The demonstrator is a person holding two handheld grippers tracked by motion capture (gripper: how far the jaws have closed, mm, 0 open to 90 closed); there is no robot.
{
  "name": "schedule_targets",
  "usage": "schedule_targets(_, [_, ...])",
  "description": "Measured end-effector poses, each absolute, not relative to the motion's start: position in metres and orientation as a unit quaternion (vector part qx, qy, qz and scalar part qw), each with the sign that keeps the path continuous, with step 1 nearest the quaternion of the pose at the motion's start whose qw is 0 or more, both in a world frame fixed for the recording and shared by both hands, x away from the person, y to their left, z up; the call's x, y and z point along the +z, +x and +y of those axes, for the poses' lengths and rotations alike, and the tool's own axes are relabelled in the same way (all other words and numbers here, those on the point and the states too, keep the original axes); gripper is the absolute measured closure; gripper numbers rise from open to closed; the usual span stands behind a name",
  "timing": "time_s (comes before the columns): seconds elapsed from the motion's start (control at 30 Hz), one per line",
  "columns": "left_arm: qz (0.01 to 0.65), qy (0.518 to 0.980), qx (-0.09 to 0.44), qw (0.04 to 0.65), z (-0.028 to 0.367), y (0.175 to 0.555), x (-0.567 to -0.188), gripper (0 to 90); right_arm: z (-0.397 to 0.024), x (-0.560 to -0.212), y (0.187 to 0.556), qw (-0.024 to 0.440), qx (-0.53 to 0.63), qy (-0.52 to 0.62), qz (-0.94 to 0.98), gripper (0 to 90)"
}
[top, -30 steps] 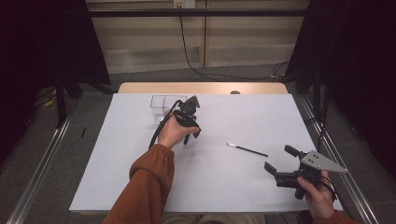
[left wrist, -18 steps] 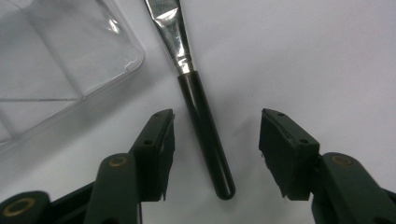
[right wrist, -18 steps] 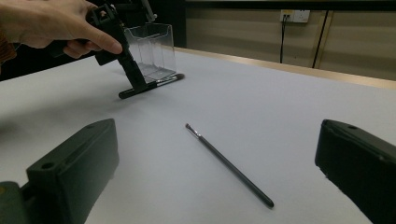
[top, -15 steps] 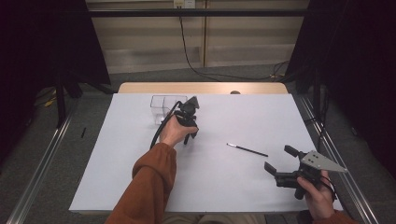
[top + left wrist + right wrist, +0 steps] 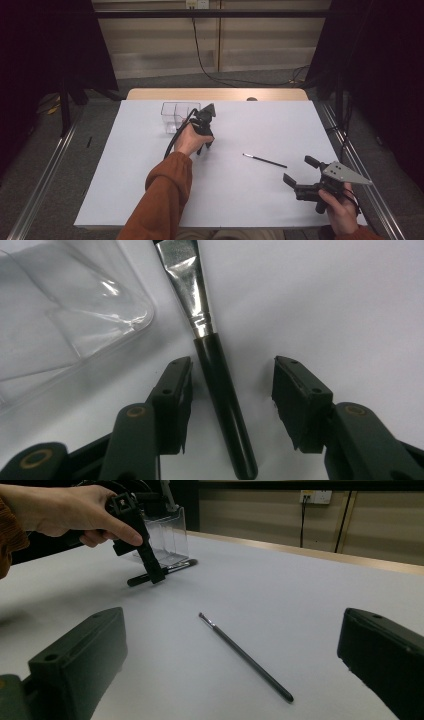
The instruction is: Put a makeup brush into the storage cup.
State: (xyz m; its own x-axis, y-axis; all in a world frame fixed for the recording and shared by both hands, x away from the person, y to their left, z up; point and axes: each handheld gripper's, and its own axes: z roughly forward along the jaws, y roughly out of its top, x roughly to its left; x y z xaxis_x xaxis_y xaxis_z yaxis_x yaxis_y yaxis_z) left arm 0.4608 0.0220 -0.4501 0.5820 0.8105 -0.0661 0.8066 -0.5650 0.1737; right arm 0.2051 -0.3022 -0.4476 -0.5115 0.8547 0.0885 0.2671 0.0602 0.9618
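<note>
Your left gripper (image 5: 232, 390) has been closing around the black-handled, silver-ferruled brush (image 5: 220, 385), not yet pinching; lift remains; right gripper (image 5: 300, 175) at 4 o'clock gapes wide.

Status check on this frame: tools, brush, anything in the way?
Left tool closing around makeup brush, pads not touching. Right tool open, idle. Clear container close beside.

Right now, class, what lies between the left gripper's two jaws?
In the left gripper view, the black handle of a brush lies on the white table between the left gripper's jaws, untouched.
</note>
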Motion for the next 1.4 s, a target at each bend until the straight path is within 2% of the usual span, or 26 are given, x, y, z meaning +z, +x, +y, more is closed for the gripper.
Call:
schedule_targets(0.2, [0.465,0.882,0.017,0.08,0.019,0.4622,-0.4501,53.1,-0.3016,-0.4477,0.205,0.268,0.546,0.414,0.677,0.0])
schedule_targets(0.43, [0.471,0.879,0.017,0.072,0.0211,0.4658,-0.4496,64.2,-0.3017,-0.4479,0.2053,0.269,0.545,0.41,0.68,0.0])
schedule_targets(0.67, [0.464,0.883,0.02,0.066,0.0207,0.4663,-0.4493,68.4,-0.3015,-0.448,0.2051,0.266,0.544,0.409,0.683,0.0])
schedule_targets(0.93, [0.463,0.884,0.026,0.064,0.0207,0.466,-0.4493,79.7,-0.3011,-0.4482,0.205,0.263,0.544,0.408,0.684,0.0])
schedule_targets(1.4, [0.456,0.886,0.025,0.076,0.0244,0.4645,-0.4485,80.1,-0.301,-0.4487,0.2053,0.262,0.542,0.411,0.684,0.0])
